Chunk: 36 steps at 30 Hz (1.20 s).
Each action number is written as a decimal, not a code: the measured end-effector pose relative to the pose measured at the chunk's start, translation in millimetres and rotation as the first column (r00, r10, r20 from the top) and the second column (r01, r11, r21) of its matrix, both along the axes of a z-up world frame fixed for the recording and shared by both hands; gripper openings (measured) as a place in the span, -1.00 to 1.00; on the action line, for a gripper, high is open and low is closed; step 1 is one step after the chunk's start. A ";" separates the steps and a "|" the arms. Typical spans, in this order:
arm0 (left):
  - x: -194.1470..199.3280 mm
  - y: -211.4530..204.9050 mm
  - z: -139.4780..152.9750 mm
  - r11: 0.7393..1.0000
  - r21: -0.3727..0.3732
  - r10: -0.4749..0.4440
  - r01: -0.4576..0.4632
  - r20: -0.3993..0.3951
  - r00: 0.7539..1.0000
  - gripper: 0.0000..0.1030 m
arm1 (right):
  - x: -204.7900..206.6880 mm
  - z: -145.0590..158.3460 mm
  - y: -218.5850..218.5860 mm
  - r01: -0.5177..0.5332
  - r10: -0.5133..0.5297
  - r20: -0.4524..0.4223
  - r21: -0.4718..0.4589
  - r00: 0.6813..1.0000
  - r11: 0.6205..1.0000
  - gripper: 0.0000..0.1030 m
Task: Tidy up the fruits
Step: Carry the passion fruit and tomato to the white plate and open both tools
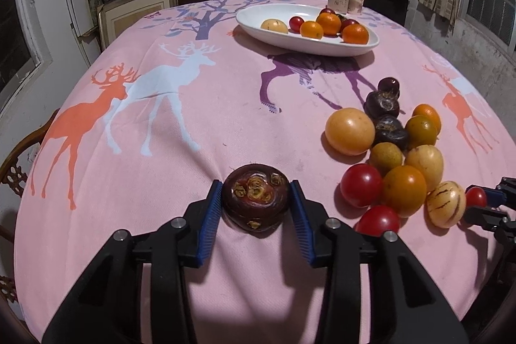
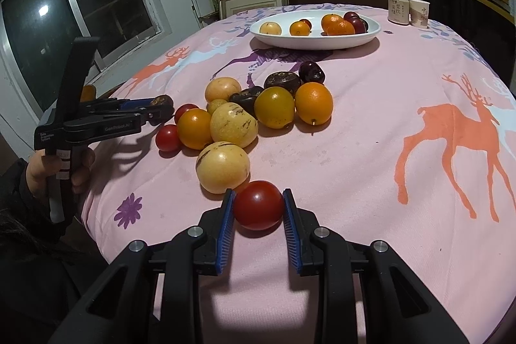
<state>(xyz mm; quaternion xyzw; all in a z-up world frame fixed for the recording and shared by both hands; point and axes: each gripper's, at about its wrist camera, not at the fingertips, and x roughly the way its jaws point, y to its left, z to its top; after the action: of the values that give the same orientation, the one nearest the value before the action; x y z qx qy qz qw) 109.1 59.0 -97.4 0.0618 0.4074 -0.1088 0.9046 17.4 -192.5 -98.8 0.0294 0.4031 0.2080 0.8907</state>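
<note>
- Left gripper [image 1: 256,205]: pads touch both sides of dark chestnut [image 1: 256,201], on pink cloth [image 1: 200,118], apart from pile.
- Right gripper [image 2: 258,208]: clamped on red tomato [image 2: 259,204], touching yellow melon [image 2: 222,167].
- Far side: white dish [image 2: 314,43] w/ oranges, plums.

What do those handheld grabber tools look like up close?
Each is black plastic with two fingers lined by ribbed blue pads and silver bolts at the joints. The left gripper has a pistol-style handle, white lettering on its side, and a hand in a dark sleeve.
</note>
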 end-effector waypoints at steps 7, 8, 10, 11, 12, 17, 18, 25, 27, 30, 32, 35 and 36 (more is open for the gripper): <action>-11.5 -9.5 22.2 0.999 -0.012 -0.034 0.034 0.049 0.998 -0.21 | 5.4 6.4 -10.1 0.028 -0.028 0.010 0.029 1.000 0.999 -0.42; -12.3 -10.7 25.9 0.999 -0.020 -0.039 0.040 0.054 0.998 -0.21 | 6.4 7.5 -12.5 0.034 -0.035 0.011 0.035 0.999 0.999 -0.42; -13.7 -13.7 31.4 0.999 -0.023 -0.047 0.048 0.066 0.997 -0.21 | 10.4 10.3 -18.0 0.048 -0.049 0.013 0.045 0.999 0.998 -0.42; -12.9 -16.2 33.7 0.998 -0.023 -0.054 0.056 0.066 0.996 -0.21 | 12.8 12.5 -20.6 0.053 -0.054 0.014 0.051 0.998 0.997 -0.42; -11.8 -17.7 35.2 0.998 -0.025 -0.058 0.060 0.065 0.996 -0.21 | 14.3 14.9 -22.4 0.059 -0.060 0.017 0.053 0.998 0.997 -0.42; 6.4 -27.9 49.8 0.996 -0.035 -0.080 0.082 0.067 0.995 -0.21 | 38.9 44.8 -39.5 0.099 -0.103 0.050 0.087 0.993 0.991 -0.42; 12.4 -30.5 53.3 0.996 -0.039 -0.084 0.086 0.067 0.994 -0.21 | 46.3 52.1 -42.5 0.105 -0.110 0.058 0.091 0.992 0.990 -0.42; 92.2 -52.3 81.1 0.995 -0.042 -0.089 0.092 0.066 0.994 -0.21 | 136.1 105.8 -58.2 0.144 -0.154 0.068 0.129 0.986 0.981 -0.42; 123.8 -59.5 85.5 0.995 -0.044 -0.081 0.084 0.057 0.995 -0.21 | 166.4 115.9 -57.3 0.149 -0.158 0.067 0.124 0.985 0.981 -0.42; 168.9 -72.8 87.4 0.996 -0.041 -0.072 0.074 0.037 0.997 -0.21 | 218.0 120.4 -49.3 0.158 -0.164 0.052 0.110 0.985 0.981 -0.42; 196.1 -82.1 85.4 0.997 -0.036 -0.063 0.064 0.032 0.998 -0.21 | 256.3 113.6 -41.5 0.168 -0.171 0.025 0.102 0.985 0.981 -0.42; 234.4 -90.7 75.4 0.997 -0.053 -0.052 0.052 0.000 0.999 -0.21 | 299.0 96.1 -33.2 0.185 -0.185 -0.010 0.089 0.983 0.979 -0.42; 246.6 -93.6 69.5 0.997 -0.053 -0.048 0.047 -0.014 0.999 -0.21 | 310.0 90.6 -31.6 0.194 -0.194 -0.017 0.083 0.981 0.977 -0.42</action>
<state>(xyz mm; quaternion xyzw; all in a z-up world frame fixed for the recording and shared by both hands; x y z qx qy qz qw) 355.8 -34.6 -27.8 0.0467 0.4097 -0.1416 0.8999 327.3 -224.1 -8.2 0.1071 0.3929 0.1368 0.9030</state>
